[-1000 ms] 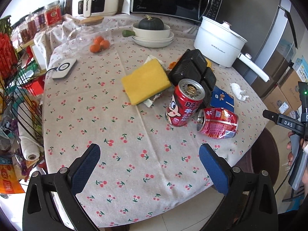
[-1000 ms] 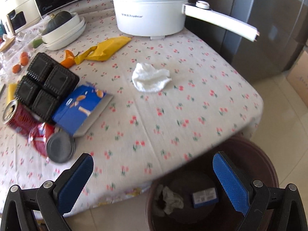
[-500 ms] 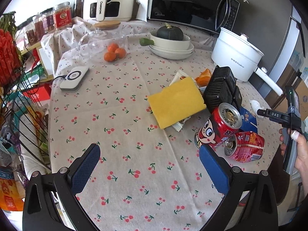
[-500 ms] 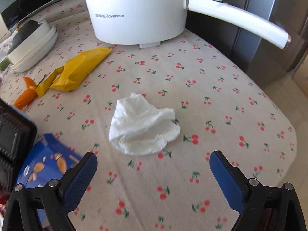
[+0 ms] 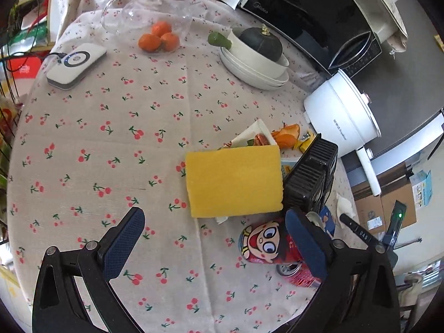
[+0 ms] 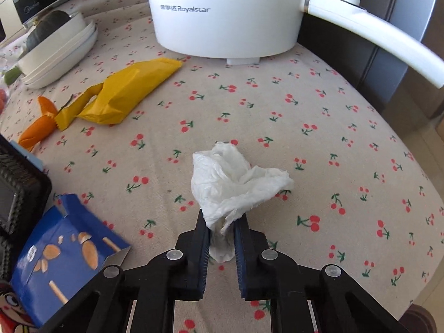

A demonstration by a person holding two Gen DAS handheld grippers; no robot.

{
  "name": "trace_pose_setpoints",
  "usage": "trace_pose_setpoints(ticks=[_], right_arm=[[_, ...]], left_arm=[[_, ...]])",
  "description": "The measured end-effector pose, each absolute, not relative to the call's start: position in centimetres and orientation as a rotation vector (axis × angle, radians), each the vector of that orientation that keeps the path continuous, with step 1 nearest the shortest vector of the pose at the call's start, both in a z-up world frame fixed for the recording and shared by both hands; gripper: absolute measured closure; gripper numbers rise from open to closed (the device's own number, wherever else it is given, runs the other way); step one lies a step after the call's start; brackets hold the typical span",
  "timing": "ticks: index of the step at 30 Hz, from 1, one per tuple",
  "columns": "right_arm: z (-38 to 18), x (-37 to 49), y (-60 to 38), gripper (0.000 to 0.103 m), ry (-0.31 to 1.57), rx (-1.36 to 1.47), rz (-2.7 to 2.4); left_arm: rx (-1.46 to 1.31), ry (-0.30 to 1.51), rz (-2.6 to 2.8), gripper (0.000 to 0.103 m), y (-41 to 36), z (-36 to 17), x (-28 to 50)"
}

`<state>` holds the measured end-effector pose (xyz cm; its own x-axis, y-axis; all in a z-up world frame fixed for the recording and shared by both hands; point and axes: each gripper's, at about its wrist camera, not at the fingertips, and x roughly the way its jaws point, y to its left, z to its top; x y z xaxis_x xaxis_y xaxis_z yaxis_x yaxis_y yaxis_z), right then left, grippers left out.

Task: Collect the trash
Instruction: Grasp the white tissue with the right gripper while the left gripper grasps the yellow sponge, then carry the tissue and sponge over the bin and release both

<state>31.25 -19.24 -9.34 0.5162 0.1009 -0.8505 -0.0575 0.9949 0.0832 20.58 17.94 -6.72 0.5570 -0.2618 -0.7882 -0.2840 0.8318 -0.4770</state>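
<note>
since the earlier frame the right tongs [image 6: 221,238] have closed on the crumpled tissue [image 6: 236,183] at lower centre on the worktop [image 6: 333,138], so it seems ready to lift away, while the left tongs [image 5: 213,238] hang wide open, empty, over the yellow sponge [image 5: 234,183].

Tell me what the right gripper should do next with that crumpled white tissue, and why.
Probably lift it straight up off the tablecloth. The right gripper is already shut on the tissue, pinching its near end, while the rest looks to be resting on the cloth. A small lift would show whether the grip holds before carrying it away.
</note>
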Motion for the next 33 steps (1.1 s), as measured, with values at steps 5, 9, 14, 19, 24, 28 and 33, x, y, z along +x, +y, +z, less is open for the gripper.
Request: trace_pose_setpoints(ticks=[5,9,14,19,24,28,33], right_arm=[[-8.2,30.0,-20.7,0.090,1.028,0.108,0.120],[-7.8,28.9,-22.0,0.090,1.047,0.153,0.123],[-7.6,27.8,-23.3,0.090,1.055,0.150,0.116],[-7.3,26.8,-24.1,0.090,1.055,0.128,0.116],[-6.3,25.4,-24.4,0.090,1.040,0.105,0.129],[-4.8,23.9,-24.7,0.090,1.014,0.098,0.138],[-2.4,21.9,-24.6,0.090,0.965,0.087,0.140]], left_arm=[[-0.708,0.957,-0.004,0.002,17.6,-7.0,22.3],[-0.734,0.931,0.010,0.002,17.1,-7.5,23.4],[-0.789,0.917,0.042,0.009,17.6,-8.8,23.6],[-0.787,0.911,0.046,0.016,17.6,-9.5,23.9],[-0.771,0.893,0.037,0.022,17.3,-8.9,23.3],[-0.744,0.868,0.028,0.023,16.7,-7.5,22.2],[-0.696,0.844,0.013,0.023,15.9,-5.3,20.3]])
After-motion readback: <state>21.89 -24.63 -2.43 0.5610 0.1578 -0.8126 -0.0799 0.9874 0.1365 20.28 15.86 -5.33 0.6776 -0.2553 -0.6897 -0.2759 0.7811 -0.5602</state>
